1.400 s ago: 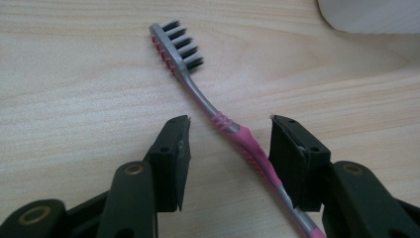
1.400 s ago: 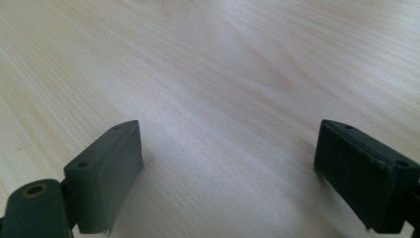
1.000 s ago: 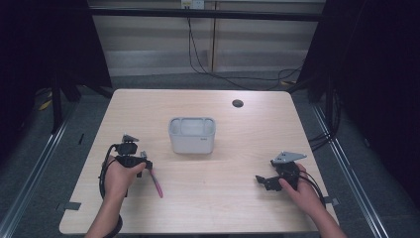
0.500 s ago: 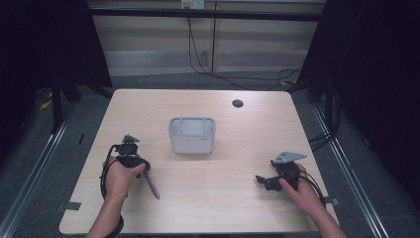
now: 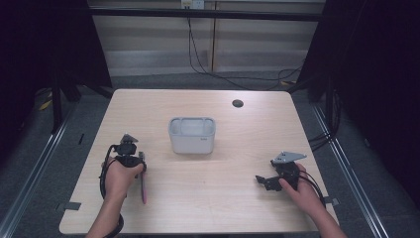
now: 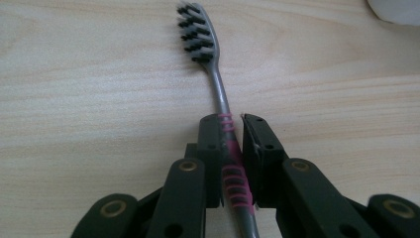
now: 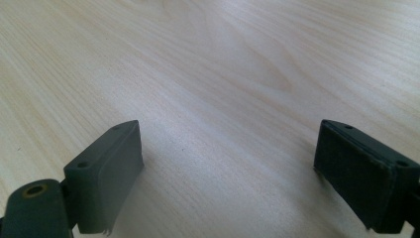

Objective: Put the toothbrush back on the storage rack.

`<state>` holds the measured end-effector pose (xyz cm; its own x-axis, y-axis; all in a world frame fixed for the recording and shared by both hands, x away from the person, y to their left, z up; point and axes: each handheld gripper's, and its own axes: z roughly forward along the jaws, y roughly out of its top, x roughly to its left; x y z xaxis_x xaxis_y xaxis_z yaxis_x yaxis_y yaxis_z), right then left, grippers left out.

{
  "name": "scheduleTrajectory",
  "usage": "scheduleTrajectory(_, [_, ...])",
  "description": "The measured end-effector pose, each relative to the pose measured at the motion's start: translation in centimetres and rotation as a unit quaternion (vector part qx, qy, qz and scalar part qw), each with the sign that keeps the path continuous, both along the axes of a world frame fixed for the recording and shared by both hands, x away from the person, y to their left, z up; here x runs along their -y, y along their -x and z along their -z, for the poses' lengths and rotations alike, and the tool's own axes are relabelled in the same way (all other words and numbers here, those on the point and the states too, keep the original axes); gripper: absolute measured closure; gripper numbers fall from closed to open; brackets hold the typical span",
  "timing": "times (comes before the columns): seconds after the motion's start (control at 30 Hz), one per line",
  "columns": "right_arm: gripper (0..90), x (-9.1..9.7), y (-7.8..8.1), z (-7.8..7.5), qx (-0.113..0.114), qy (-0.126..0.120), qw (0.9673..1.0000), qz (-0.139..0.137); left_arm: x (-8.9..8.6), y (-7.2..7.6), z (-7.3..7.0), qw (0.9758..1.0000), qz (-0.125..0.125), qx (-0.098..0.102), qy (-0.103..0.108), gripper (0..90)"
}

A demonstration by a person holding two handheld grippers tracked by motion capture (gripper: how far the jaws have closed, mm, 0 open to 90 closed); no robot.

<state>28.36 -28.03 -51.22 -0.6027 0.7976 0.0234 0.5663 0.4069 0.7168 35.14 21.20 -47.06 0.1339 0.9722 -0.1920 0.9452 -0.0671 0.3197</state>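
Eyes on the grey tub [image 5: 192, 135], sitting upright in the middle of the pale wooden table [image 5: 237, 208], because everything here reads off that landmark. Down and to the left of the tub, toward the person's edge, the left hand [image 5: 120, 176] grips the left gripper [image 5: 130, 148], its black cable looping beside the wrist. And there it is, the toothbrush [image 5: 143, 184]: a grey handle with pink grip bands, lying flat on the wood, its tail running back from the gripper toward the person's edge of the table.

Over to the left gripper view, and the picture is sharp! The left gripper [image 6: 233, 144] has its two black jaws pinched on the toothbrush [image 6: 218, 89], clamped right at the pink-banded section of the handle. The neck stretches forward from the jaws, and the head, dark and white bristles facing up, rests on the table [image 6: 79, 99] out ahead. A pale corner of the tub [image 6: 396, 10] peeks in at the top right.

Now the far side of the tub, down and to the right: the right hand [image 5: 303, 191] holds the right gripper [image 5: 270, 181], grey three-cornered plate on top, well apart from the tub. In the right gripper view, the right gripper [image 7: 228, 168] has its jaws spread wide over bare wood grain [image 7: 237, 74], nothing between them.

Beyond the tub, near the far edge, a small dark round spot [image 5: 237, 103] marks the tabletop.
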Motion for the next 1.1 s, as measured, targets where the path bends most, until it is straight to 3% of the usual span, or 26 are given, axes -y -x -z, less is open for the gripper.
scheduleTrajectory(0.53, [10.9, 0.0, 0.0, 0.0, 0.000, 0.000, 1.0000, 0.000, -1.1, -0.1, 0.0, 0.9997, -0.013, -0.003, 0.023, 80.7])
scheduleTrajectory(1.1, [10.9, 0.0, 0.0, 0.0, 0.000, 0.000, 1.0000, 0.000, -1.5, -0.2, -2.1, 0.9984, -0.006, 0.027, 0.048, 81.0])
